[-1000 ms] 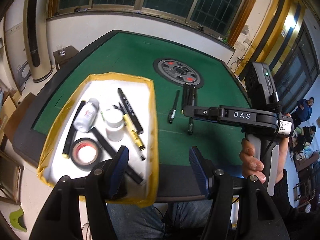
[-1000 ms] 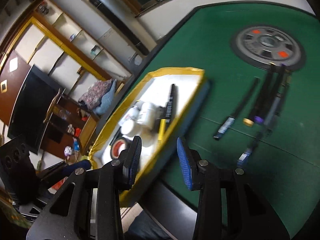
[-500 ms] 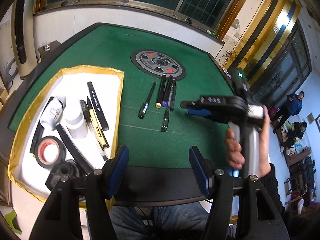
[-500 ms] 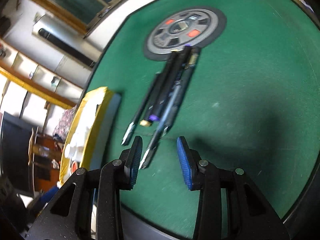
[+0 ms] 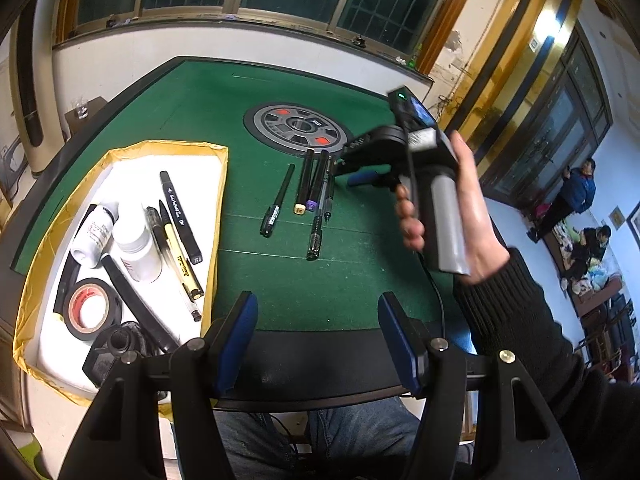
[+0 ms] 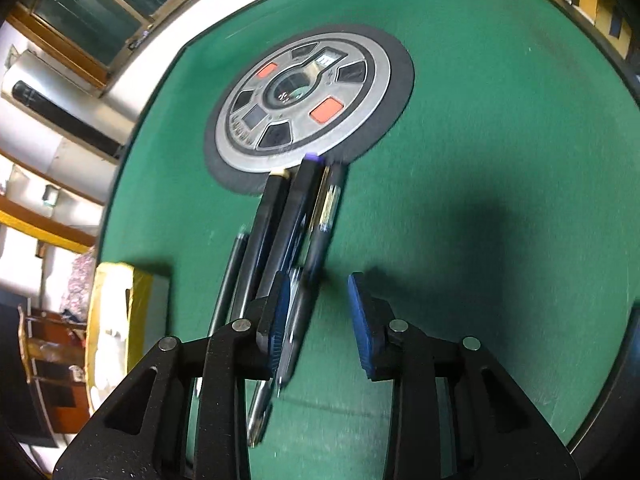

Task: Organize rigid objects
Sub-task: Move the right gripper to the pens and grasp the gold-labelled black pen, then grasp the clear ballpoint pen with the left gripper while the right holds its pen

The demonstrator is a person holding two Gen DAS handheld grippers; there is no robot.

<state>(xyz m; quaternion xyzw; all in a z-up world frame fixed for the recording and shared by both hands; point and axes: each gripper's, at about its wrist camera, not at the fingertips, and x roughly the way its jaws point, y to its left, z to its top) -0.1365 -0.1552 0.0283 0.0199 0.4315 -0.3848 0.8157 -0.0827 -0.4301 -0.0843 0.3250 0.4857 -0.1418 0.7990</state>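
Five dark pens (image 5: 308,196) lie side by side on green surface (image 5: 280,280); lower tips hidden behind right gripper (image 6: 316,316). Both grippers' jaws apart, empty.

Both grippers are black plastic frames with silver screws and blue ribbed pads (image 5: 240,332). The person's bare right hand (image 5: 460,216) wears a dark ribbed-knit sleeve (image 5: 508,312), plus blue jeans (image 5: 352,432).

right gripper (image 5: 352,168) over pens (image 5: 316,192), jaws apparently apart; left gripper (image 5: 316,344) open, empty.
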